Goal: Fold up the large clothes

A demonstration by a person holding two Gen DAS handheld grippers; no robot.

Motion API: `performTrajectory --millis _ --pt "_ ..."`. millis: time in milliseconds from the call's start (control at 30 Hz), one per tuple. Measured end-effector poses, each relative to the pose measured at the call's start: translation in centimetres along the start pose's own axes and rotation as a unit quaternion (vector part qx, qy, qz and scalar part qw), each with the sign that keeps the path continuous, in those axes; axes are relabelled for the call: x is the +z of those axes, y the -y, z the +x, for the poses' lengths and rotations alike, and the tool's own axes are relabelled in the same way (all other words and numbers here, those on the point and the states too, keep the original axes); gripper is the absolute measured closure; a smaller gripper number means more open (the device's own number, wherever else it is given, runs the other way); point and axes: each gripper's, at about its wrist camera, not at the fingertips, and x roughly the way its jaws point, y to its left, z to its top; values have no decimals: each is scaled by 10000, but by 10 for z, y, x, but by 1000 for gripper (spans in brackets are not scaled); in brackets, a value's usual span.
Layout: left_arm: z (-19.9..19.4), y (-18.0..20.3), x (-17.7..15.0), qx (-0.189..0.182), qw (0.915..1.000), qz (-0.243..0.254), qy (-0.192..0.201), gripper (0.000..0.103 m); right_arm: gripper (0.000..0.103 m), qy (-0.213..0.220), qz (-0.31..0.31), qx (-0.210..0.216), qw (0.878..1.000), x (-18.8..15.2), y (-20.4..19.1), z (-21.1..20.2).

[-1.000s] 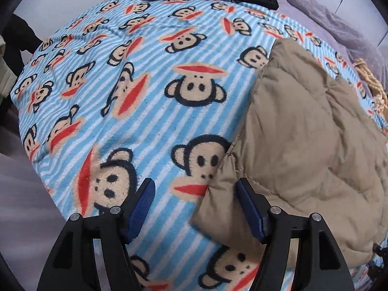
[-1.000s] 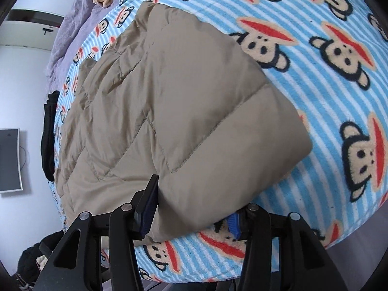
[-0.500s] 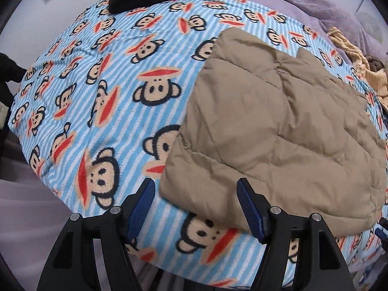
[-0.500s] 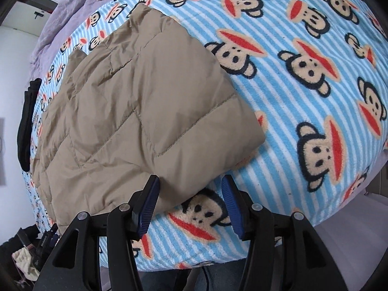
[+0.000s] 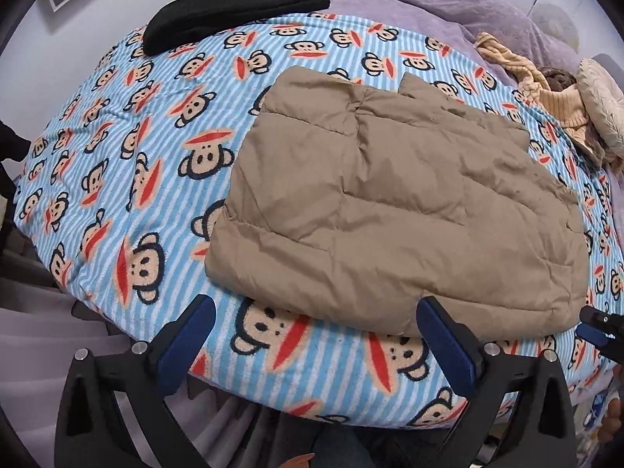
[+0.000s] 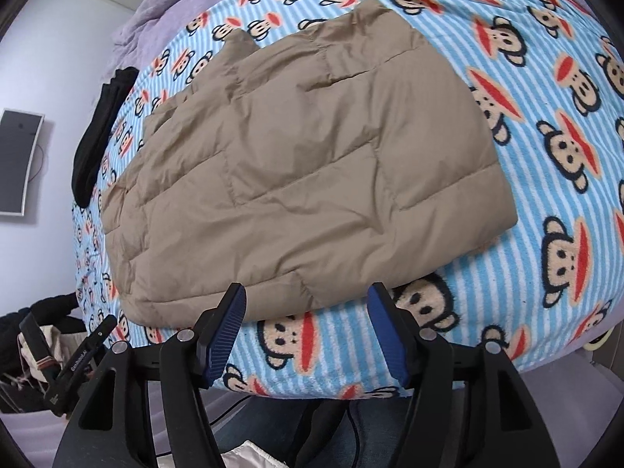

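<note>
Both grippers, left (image 5: 314,335) & right (image 6: 308,329), have just been opening; jaws wide, nothing between them, hovering just off the near edge of the folded tan quilted puffer jacket (image 5: 394,210). Jacket lies flat on monkey-print striped blanket (image 5: 117,163), apparently released w/ fold done.

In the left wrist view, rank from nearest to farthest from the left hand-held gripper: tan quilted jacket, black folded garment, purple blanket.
From the left hand-held gripper:
1. Tan quilted jacket, just ahead, right of centre.
2. Black folded garment, far left edge.
3. Purple blanket, beyond, upper right.

Tan quilted jacket (image 5: 397,210) folded flat; lying on monkey-print blanket (image 5: 117,163)
</note>
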Motion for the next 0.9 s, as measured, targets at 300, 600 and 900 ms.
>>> performTrajectory --millis 300,600,900 --pt "10 -20 26 -89 9995 306 -51 0 31 45 94 99 9999 2 -35 18" --pt "43 -43 52 -75 9983 509 -287 0 17 7 8 206 9998 0 -89 49" --pt "74 -46 60 -495 9954 544 -614 0 17 -134 41 144 9998 6 -114 69"
